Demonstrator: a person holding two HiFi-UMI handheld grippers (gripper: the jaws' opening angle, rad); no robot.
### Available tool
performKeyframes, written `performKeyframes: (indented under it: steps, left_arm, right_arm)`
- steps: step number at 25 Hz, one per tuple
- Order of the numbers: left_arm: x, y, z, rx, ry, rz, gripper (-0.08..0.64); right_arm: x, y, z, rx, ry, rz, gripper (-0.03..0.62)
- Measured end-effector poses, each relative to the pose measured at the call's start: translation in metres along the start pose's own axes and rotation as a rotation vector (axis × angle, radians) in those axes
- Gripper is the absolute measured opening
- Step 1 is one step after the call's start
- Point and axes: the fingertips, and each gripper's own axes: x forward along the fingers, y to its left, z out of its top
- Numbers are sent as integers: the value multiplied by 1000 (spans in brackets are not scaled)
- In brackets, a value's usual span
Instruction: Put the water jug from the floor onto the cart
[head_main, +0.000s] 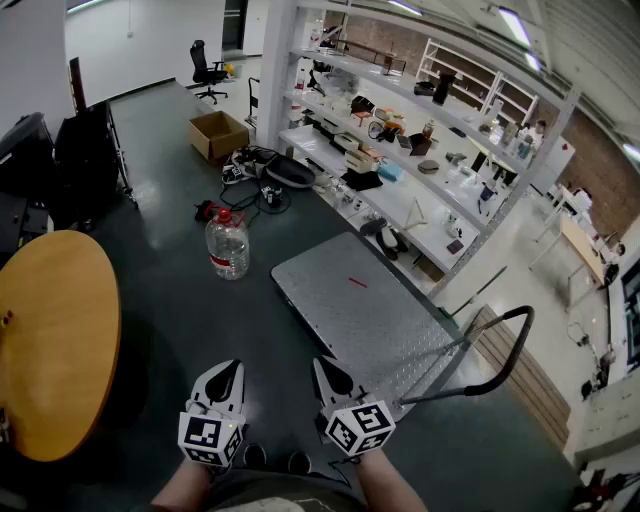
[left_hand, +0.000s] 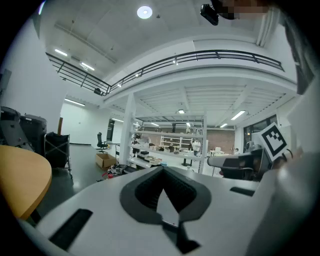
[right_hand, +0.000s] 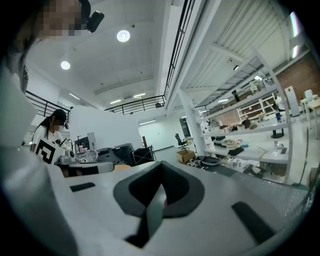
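**On the floor, one water jug (head_main: 228, 245) beside one cart (head_main: 345, 300)**

At the bottom of the head view we hold two grippers: the left gripper (head_main: 232, 367) and the right gripper (head_main: 322, 363). Both have their fingers pressed together, with nothing between them. The single water jug, with a red cap, stands upright on the floor at twelve o'clock from the left gripper. It is near the cart's left edge but not touching it. The cart's one handle (head_main: 505, 360) is at three o'clock.
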Motion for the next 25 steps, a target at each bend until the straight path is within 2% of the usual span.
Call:
performKeyframes:
  steps: [12, 25]
  left_arm:
    - [-8, 13, -4, -19, -11, 8, 5]
    - [-3, 32, -3, -39, -10, -16, 5]
  right_arm:
    - [12, 16, -7, -19, 17, 45, -11]
    - [30, 21, 16, -37, -66, -13, -11]
